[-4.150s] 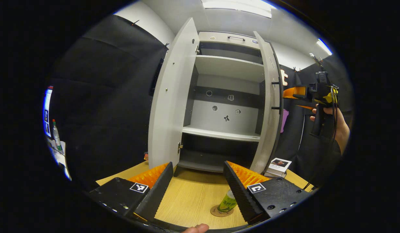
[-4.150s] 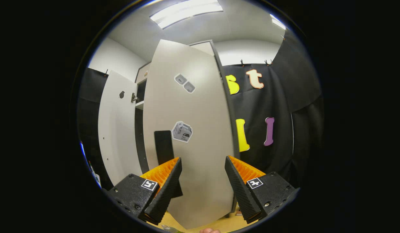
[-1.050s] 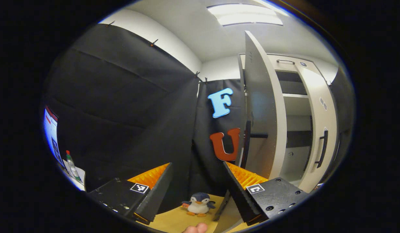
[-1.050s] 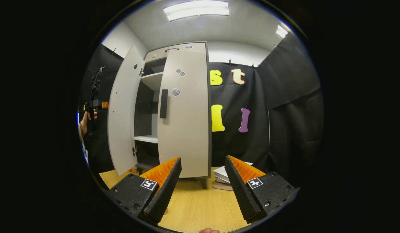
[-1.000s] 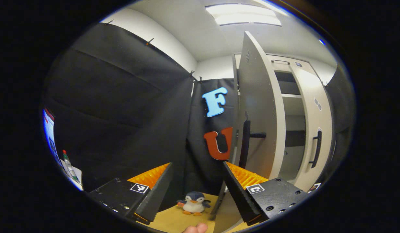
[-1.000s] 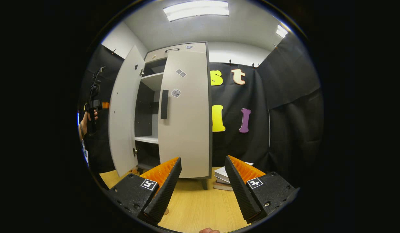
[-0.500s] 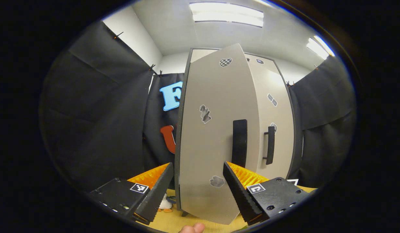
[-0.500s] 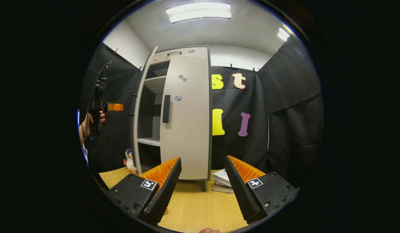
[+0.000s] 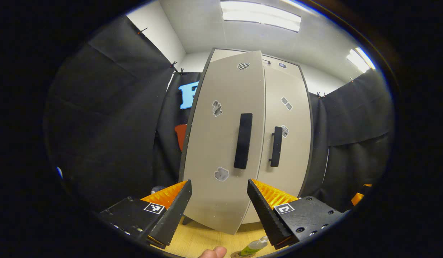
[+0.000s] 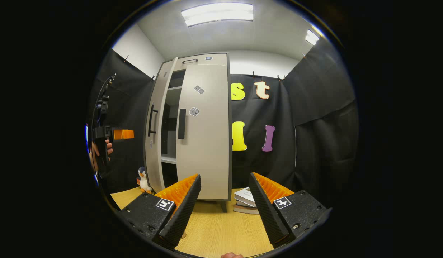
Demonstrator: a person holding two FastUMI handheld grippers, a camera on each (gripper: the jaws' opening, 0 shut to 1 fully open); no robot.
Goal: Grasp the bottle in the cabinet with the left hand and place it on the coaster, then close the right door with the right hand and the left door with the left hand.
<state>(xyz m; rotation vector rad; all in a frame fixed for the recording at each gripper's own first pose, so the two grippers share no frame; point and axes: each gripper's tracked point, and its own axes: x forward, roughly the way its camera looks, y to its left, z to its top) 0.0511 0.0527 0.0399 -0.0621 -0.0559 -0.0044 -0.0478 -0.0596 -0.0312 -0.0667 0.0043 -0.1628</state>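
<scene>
The grey cabinet's left door (image 9: pixel 225 143) stands a little ajar, its black handle (image 9: pixel 243 141) just above my left gripper (image 9: pixel 218 204), which is open and empty close in front of it. The right door (image 9: pixel 286 136) is shut. The green bottle (image 9: pixel 255 245) stands on the round coaster (image 9: pixel 237 254) on the wooden table, below the left gripper. In the right gripper view the left door (image 10: pixel 155 132) leaves a narrow gap beside the shut right door (image 10: pixel 205 132); my right gripper (image 10: pixel 224 200) is open and empty, back from the cabinet. The left gripper (image 10: pixel 122 134) is held by a hand at the far left.
A toy penguin (image 10: pixel 144 180) stands on the table left of the cabinet. A stack of books (image 10: pixel 247 200) lies to the cabinet's right. The wooden table (image 10: pixel 221 229) spreads in front of the cabinet. Black cloth walls surround the booth.
The left door has swung from wide open to nearly shut, with my left gripper following its front. The right door was shut earlier, and the right gripper has stayed back and open.
</scene>
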